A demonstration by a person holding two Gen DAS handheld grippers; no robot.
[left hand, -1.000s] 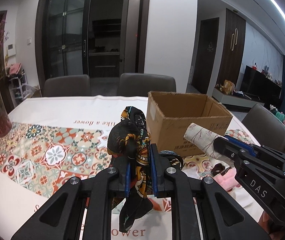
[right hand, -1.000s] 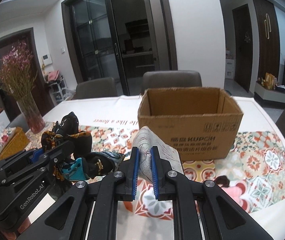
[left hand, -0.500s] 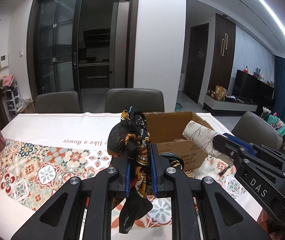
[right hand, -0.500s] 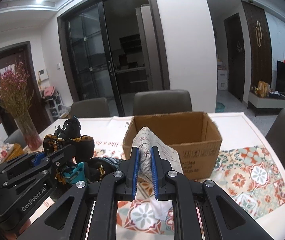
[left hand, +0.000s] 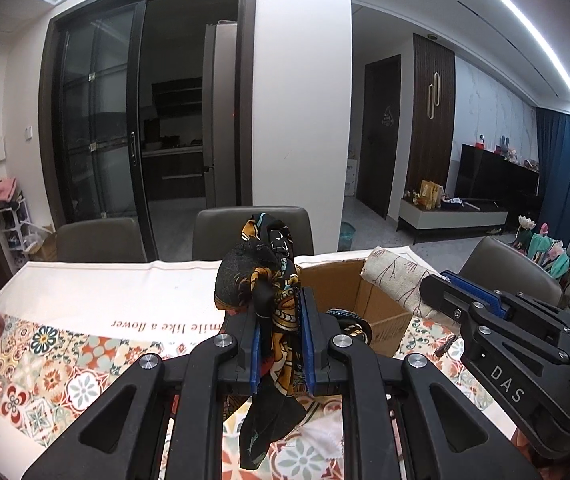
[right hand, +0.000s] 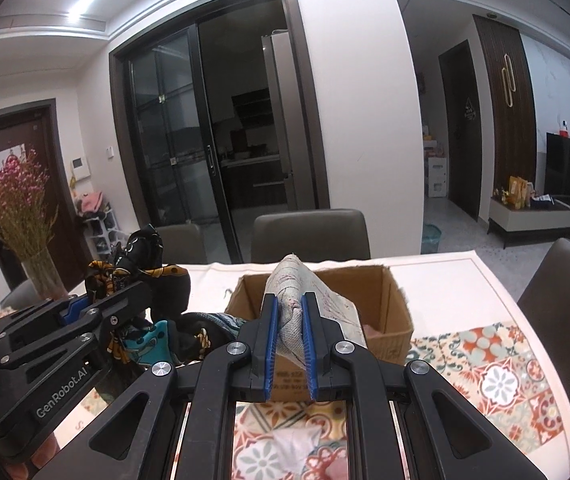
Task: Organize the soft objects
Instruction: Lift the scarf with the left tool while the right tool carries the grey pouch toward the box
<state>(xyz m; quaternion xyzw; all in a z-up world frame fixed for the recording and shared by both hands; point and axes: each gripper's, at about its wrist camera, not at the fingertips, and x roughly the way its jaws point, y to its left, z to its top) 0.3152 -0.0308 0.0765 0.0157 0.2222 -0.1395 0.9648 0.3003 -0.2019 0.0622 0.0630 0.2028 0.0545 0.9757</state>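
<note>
Left tongs (left hand: 281, 336): I clamp the black-and-gold patterned silk scarf (left hand: 261, 280) — lifted clear of the desk (left hand: 85, 300).
Right tongs (right hand: 289, 340): pinching the beige printed cloth roll (right hand: 297, 300) — probably bound for the open brown cardboard box (right hand: 393, 308).

Two hand-held grippers: the left hand-held gripper (left hand: 281, 332) and the right hand-held gripper (right hand: 289, 332). One cardboard box (right hand: 395, 316) stands on the one tabletop (right hand: 445, 284). Two soft pieces are lifted: one dark patterned scarf (left hand: 263, 280) and one pale printed cloth (right hand: 297, 292). One white scrap (right hand: 297, 446) lies at 6 o'clock. One vase of dried flowers (right hand: 25, 220) stands at 9 o'clock. Four chairs show: two at 12 o'clock (right hand: 309, 234) (right hand: 179, 242), one at 3 o'clock (right hand: 561, 300), one partly hidden at 9 o'clock (right hand: 21, 296).
</note>
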